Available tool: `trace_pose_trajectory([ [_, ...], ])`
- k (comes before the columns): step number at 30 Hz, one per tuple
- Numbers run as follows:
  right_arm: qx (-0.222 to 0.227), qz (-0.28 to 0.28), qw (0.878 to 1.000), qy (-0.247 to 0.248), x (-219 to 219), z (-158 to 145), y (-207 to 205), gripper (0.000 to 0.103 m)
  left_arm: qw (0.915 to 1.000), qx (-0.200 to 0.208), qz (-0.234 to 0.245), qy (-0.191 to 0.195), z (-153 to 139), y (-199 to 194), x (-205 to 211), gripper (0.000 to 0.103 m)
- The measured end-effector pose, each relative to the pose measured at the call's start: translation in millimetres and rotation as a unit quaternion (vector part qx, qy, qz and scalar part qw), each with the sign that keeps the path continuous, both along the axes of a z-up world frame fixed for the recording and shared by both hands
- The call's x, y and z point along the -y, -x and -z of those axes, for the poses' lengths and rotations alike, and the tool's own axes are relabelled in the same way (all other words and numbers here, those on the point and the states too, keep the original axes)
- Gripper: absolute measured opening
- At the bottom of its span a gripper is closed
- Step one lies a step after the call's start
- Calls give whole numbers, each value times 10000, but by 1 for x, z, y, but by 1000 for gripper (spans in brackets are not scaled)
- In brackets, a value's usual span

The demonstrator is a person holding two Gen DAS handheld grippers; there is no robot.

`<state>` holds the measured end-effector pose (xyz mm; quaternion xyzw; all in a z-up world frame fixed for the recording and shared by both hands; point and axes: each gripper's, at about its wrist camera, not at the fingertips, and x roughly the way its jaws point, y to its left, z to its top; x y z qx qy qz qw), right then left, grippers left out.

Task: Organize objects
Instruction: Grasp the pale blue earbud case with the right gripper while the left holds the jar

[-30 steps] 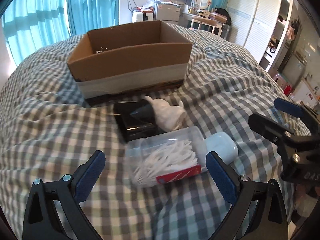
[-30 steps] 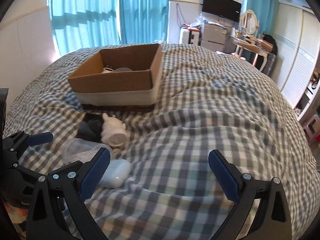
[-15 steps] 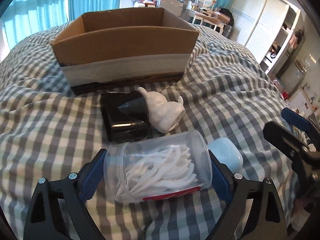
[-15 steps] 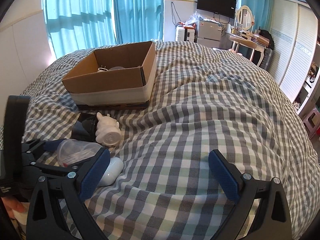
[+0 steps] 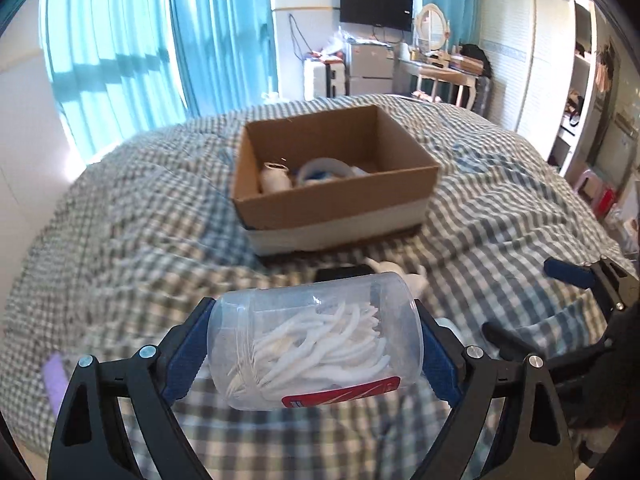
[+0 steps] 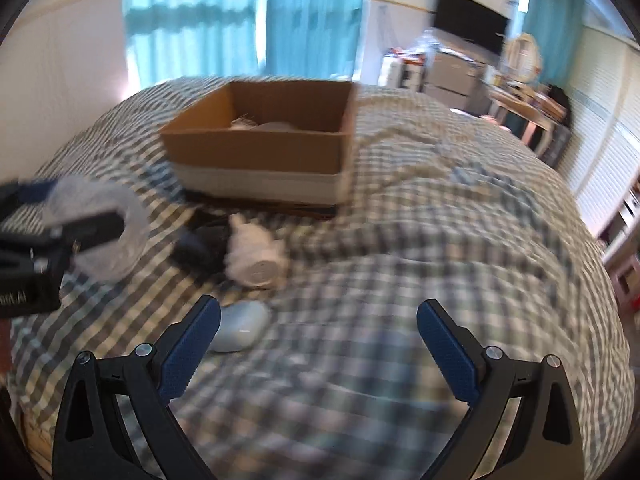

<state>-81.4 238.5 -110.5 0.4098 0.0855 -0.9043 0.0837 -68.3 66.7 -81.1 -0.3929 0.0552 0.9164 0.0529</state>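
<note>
My left gripper [image 5: 316, 344] is shut on a clear plastic jar of white cotton swabs [image 5: 316, 344] and holds it sideways above the checked bedspread; the jar shows in the right wrist view [image 6: 104, 232] at the left. The cardboard box [image 5: 336, 204] stands ahead, with a white bottle [image 5: 274, 176] and other items inside. My right gripper [image 6: 318, 344] is open and empty, low over the bed. A white earbud case [image 6: 240, 326] lies by its left finger. A white figurine [image 6: 256, 254] and a black object [image 6: 200, 244] lie before the box [image 6: 260, 148].
The checked bedspread [image 6: 440, 240] covers the whole bed and is rumpled. Blue curtains [image 5: 160, 48], a wall TV [image 5: 376, 8], a dressing table [image 5: 440, 68] and wardrobes [image 5: 536, 60] stand beyond the bed. My right gripper shows at the right edge of the left wrist view [image 5: 560, 304].
My left gripper closed on the swab jar and lifted it off the bed. The right gripper moved nearer to the earbud case and the figurine.
</note>
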Motion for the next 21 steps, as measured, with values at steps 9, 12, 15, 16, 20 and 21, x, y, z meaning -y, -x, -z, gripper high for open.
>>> trace_pose_trajectory([
  [9,786,-432,9954,-329,46,46,30,90,9989,13,-301,352,14,0,22,93],
  [12,960,-458,9934,-422,50,56,34,86,9988,67,-359,325,20,0,29,93],
  [15,1034,-504,9917,-568,54,62,35,82,9989,100,-383,255,23,-1,33,93],
  [16,1056,-526,9911,-614,55,63,35,82,9989,102,-379,250,23,-1,34,93],
  [20,1103,-610,9877,-924,61,69,31,69,9990,79,-349,269,24,-3,34,93],
  [21,1111,-633,9866,-1010,63,71,30,61,9990,73,-345,263,24,-4,34,93],
])
